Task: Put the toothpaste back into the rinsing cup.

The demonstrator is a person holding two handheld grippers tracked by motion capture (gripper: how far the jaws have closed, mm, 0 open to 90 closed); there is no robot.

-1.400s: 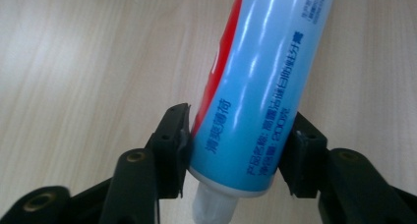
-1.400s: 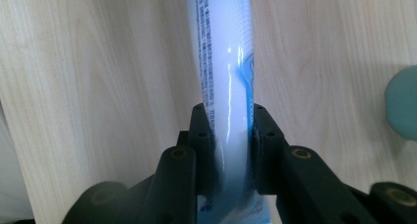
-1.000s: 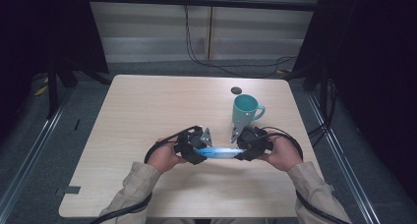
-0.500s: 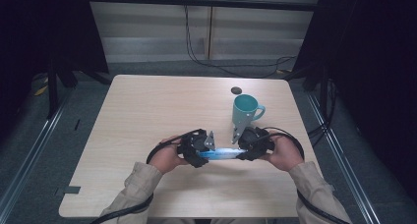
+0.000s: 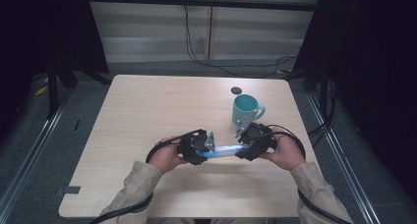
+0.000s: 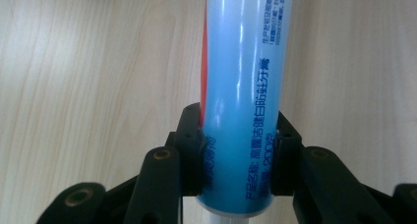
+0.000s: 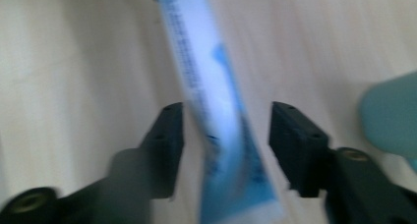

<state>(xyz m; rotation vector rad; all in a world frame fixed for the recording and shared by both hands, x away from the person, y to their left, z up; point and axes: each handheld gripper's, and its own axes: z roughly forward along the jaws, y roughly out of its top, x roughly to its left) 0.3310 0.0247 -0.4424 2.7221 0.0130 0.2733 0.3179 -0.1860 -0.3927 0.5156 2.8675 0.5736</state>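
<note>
The toothpaste tube [image 5: 223, 151] hangs level just above the table [image 5: 147, 116], long axis running nine to three o'clock between both hands. The left gripper [image 6: 238, 150] clamps its cap end; the right gripper [image 7: 226, 130], jaws just opened, straddles the flat tail without touching. A teal mug [image 5: 244, 111] stands at one o'clock

Blue Chinese print ran lengthwise along the light-blue toothpaste tube [image 6: 241, 86], a line reading 高露洁健白防蛀牙膏 with 200 beside it, smaller print near the top edge too fine to read.
</note>
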